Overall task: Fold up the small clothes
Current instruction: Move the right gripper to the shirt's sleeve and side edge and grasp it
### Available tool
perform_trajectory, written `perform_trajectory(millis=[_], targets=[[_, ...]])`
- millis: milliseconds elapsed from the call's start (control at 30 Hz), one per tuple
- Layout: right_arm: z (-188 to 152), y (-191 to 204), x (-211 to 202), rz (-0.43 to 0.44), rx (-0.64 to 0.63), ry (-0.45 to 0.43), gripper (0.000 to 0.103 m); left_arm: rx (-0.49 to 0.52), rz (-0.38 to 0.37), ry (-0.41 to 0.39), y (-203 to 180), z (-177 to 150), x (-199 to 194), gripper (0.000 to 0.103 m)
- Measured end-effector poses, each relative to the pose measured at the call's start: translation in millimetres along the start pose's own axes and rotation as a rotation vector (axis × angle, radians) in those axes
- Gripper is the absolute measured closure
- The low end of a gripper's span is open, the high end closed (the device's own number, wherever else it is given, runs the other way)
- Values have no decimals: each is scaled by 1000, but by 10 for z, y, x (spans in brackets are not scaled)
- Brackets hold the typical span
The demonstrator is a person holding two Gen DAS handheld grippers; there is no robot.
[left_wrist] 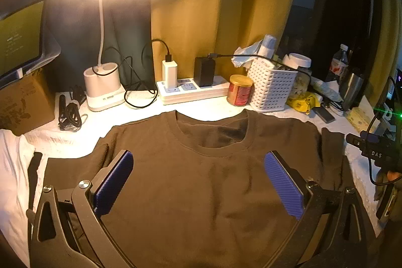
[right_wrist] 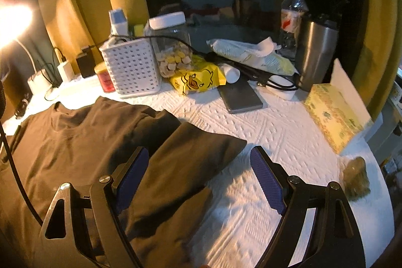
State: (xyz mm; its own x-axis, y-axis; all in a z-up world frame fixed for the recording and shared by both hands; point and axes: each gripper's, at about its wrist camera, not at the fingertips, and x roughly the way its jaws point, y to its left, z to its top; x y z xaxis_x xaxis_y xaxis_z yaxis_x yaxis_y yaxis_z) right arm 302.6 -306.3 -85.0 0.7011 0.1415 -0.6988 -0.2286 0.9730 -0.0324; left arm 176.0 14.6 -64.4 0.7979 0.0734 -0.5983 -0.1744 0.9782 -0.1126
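We are looking at the brown T-shirt point(left_wrist: 201, 180) lying flat, front up, on the white-covered desk point(right_wrist: 276, 137), collar toward the power strip point(left_wrist: 191, 92). Our left claw point(left_wrist: 198, 182) is hovering spread wide over the chest, holding nothing; our right claw point(right_wrist: 198, 182) is gaping over the right sleeve point(right_wrist: 201, 150). We judge folding is just beginning: next, pinching that sleeve and carrying it inward.
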Motion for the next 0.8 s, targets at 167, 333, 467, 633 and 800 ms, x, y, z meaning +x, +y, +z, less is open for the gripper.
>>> perform_trajectory(millis=[167,333,467,633,800], targets=[[56,-122,282,9,4,50,18,-10,13,26,38,12,165,1],[35,-195,548,30,13,122,20,-17,26,50,76,-1,296,1],[-25,-182,703,35,17,166,23,-21,34,64,108,-23,362,1],[-25,-114,726,35,-11,155,32,-27,32,76,138,-44,404,1],[-13,-49,709,84,-39,154,83,-32,23,81,160,-65,398,1]])
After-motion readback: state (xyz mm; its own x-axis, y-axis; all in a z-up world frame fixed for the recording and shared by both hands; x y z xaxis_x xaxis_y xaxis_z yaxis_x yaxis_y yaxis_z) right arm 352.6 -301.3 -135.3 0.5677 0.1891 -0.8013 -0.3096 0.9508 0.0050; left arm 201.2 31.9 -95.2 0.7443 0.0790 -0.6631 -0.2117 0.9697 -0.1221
